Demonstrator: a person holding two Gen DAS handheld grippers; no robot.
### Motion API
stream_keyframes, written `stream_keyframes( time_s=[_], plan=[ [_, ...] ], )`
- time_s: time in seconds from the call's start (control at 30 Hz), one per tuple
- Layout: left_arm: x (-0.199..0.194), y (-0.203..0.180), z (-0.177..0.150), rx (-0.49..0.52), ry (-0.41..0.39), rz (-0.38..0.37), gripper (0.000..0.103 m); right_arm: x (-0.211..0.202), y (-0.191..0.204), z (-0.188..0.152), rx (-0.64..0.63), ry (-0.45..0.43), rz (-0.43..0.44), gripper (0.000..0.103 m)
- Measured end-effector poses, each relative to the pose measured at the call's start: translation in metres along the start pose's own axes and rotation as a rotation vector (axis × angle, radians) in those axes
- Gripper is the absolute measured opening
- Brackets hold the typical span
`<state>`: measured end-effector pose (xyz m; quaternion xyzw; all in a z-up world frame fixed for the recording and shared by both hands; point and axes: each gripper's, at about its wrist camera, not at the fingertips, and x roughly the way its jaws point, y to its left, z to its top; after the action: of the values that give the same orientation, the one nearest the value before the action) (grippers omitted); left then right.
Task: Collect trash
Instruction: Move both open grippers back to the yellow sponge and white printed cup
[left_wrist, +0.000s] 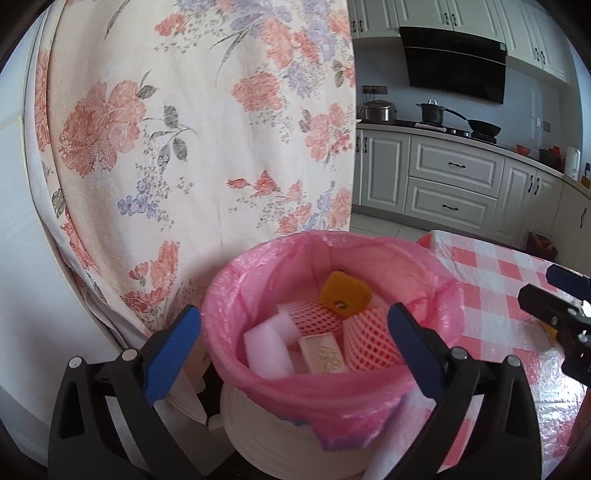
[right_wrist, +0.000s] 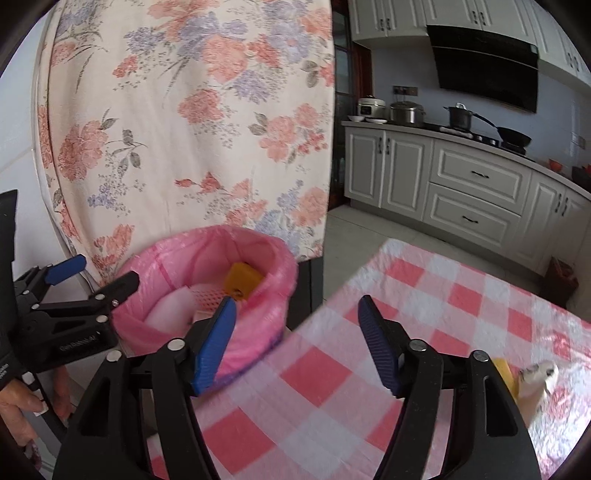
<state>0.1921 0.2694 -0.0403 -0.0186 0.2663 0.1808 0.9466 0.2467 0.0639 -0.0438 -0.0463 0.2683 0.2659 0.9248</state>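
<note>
Both grippers empty w/ jaws spread: left gripper (left_wrist: 293, 336) hovers over the pink-lined bin (left_wrist: 258, 266) (foam, yellow scrap already inside), right gripper (right_wrist: 297, 341) above the checked tablecloth (right_wrist: 424, 295), so next likely means reaching the crumpled scrap (right_wrist: 532, 380) at right.

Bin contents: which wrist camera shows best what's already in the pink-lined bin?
The left wrist view. It looks down into the bin, showing the yellow piece, red foam netting, white foam and a cream packet. In the right wrist view, the right gripper's finger hides much of the contents.
</note>
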Motion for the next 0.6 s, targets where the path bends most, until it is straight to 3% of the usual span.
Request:
stream_keyframes(
  time_s=[0.37, 0.6],
  plan=[
    [-0.024, -0.077, -0.014, 0.052, -0.035, -0.132, 0.098, -0.035, -0.068, -0.056, 0.097, 0.041, -0.113, 0.068],
    [-0.017, -0.149, -0.034, 0.127, 0.027, -0.250, 0.098, -0.053, -0.123, -0.088, 0.181, 0.061, -0.207, 0.068]
  ],
)
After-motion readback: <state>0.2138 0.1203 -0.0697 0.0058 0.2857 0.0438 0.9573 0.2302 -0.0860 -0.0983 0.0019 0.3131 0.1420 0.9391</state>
